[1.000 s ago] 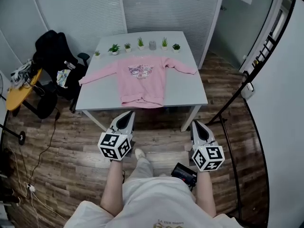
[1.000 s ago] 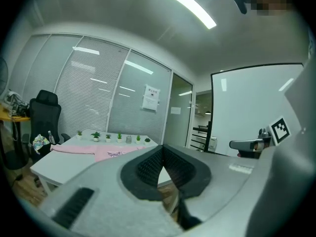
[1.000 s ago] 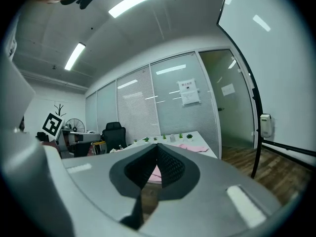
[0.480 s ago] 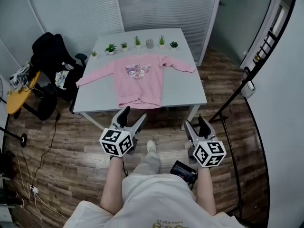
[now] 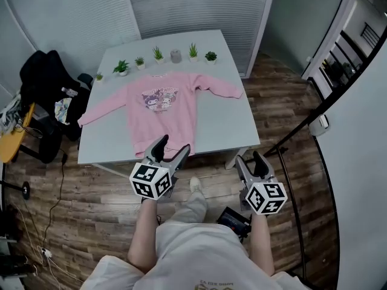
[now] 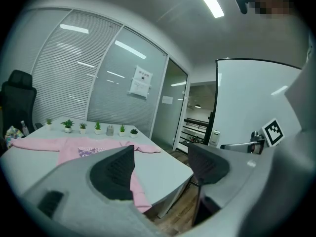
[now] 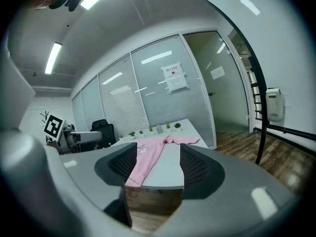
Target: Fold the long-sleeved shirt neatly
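A pink long-sleeved shirt (image 5: 160,104) with a cartoon print lies flat on the white table (image 5: 224,125), sleeves spread out to both sides. It shows too in the left gripper view (image 6: 79,149) and the right gripper view (image 7: 148,159). My left gripper (image 5: 171,150) hovers just short of the table's near edge, by the shirt's hem, open with nothing between its jaws. To the right, my right gripper (image 5: 250,161) is open and empty as well, over the floor by the table's front right corner. Both grippers' jaws have just been opening.
Several small potted plants (image 5: 157,54) and a grey cup (image 5: 176,56) line the table's far edge. A black office chair (image 5: 45,80) with clutter stands to the left. A black stand leg (image 5: 284,144) crosses the floor at right. The person's legs (image 5: 181,222) are below.
Both grippers went from shut to open and moved forward toward the table. The table and shirt now lie closer in the head view.
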Demonstrator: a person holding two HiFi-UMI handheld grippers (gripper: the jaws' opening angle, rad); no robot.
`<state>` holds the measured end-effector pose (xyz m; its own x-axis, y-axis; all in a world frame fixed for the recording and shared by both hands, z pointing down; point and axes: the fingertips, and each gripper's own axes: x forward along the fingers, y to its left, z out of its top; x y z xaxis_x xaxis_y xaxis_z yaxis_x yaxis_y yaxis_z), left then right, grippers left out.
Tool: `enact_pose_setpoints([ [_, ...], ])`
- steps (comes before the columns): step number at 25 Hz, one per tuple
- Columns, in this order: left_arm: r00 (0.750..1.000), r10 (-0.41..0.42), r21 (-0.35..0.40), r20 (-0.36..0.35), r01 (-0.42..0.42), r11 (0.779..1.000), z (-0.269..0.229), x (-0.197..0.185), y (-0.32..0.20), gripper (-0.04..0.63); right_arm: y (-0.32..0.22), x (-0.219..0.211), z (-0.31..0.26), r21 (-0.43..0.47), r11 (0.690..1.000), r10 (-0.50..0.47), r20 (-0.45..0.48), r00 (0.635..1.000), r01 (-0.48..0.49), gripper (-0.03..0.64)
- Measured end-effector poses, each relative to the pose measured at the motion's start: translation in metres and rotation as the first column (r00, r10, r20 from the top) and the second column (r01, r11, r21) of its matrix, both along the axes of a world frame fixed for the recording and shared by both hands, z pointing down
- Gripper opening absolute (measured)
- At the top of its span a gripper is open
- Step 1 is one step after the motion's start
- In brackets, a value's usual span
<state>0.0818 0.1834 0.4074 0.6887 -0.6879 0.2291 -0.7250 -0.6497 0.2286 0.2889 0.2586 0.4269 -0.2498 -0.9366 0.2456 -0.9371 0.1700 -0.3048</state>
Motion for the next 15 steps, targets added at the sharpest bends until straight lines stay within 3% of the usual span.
enact_pose_setpoints([
  [9, 0.998, 0.058, -0.049, 0.011, -0.057, 0.997, 0.012, 0.043, -0.165, 0.334, -0.148, 0.032, 0.006, -0.055, 0.997, 0.047, -0.002, 0.999, -0.047, 0.273],
  [15, 0.998, 0.069, -0.097, 0.006, -0.068, 0.993, 0.030, 0.050, -0.240, 0.331, -0.220, 0.037, 0.018, -0.100, 0.994, 0.052, -0.019, 0.998, -0.054, 0.273],
])
